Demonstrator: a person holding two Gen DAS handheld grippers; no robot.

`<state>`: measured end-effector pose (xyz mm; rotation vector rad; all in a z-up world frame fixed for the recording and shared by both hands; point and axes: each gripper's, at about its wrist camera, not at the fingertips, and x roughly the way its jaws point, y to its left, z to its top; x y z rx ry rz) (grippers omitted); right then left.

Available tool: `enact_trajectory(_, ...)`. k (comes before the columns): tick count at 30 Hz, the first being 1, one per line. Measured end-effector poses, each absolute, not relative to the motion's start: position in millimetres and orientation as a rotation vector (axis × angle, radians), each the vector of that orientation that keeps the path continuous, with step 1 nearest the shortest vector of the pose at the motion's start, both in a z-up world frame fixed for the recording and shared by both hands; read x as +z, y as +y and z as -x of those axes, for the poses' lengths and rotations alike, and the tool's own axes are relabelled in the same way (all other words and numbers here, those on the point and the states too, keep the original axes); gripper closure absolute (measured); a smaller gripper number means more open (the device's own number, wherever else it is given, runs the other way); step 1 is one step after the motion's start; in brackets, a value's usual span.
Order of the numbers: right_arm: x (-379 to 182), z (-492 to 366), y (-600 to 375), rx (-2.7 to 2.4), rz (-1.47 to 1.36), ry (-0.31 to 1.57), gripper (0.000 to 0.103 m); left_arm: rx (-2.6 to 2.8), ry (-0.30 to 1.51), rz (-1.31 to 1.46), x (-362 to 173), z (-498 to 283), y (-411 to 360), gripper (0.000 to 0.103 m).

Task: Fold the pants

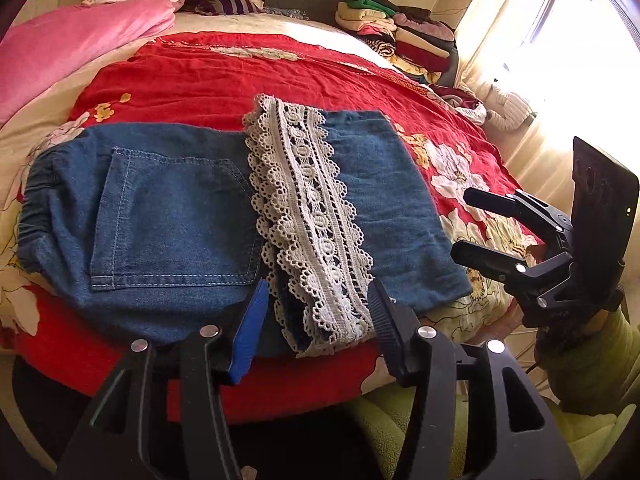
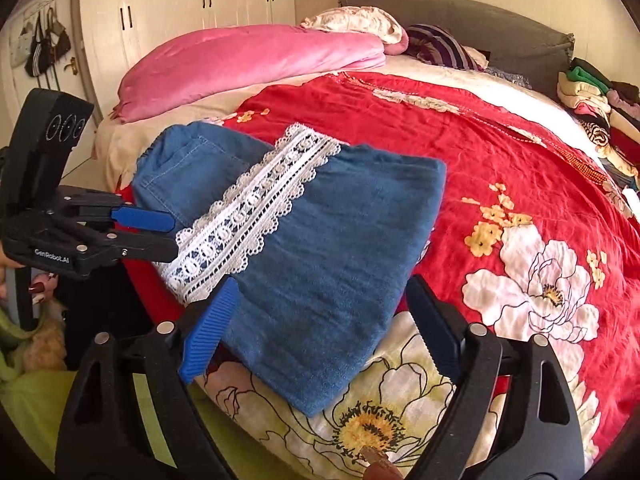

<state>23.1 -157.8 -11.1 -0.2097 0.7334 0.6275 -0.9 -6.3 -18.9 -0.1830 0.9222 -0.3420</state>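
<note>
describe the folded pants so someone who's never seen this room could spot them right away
On the bed's red flowered cover, look at the near edge by the two grippers. The pants lie there folded into a blue denim block. A white lace band across them sets them apart from the clothes stacked far off.

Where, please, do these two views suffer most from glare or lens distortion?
Left wrist view: the window is blown out white, washing out the curtain; right wrist view: evenly lit, no glare; both: fisheye bends the red bedspread and darkens the corners.
</note>
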Motion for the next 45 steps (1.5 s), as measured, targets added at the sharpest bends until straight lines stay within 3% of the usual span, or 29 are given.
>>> enact_trajectory(5,-1,-27,-160,0.609,0.187,0.715,0.012,-0.320,0.898,0.190,-12,4,2,0.042)
enact_trajectory(10,4,-32,-161,0.597,0.159,0.716,0.010,-0.291,0.871,0.201,-4,7,12,0.029)
enact_trajectory(30,35,-58,-123,0.640,0.203,0.663,0.009,-0.110,0.815,0.227,10,20,69,0.029)
enact_trajectory(31,36,-62,-118,0.645,0.204,0.665,0.009,-0.094,0.814,0.238,10,20,76,0.025)
enact_trajectory(33,37,-67,-109,0.654,0.206,0.670,0.009,-0.058,0.809,0.254,10,22,86,0.004)
enact_trajectory(45,54,-106,-38,0.808,0.239,0.694,0.009,0.038,0.841,0.356,-8,21,129,0.005)
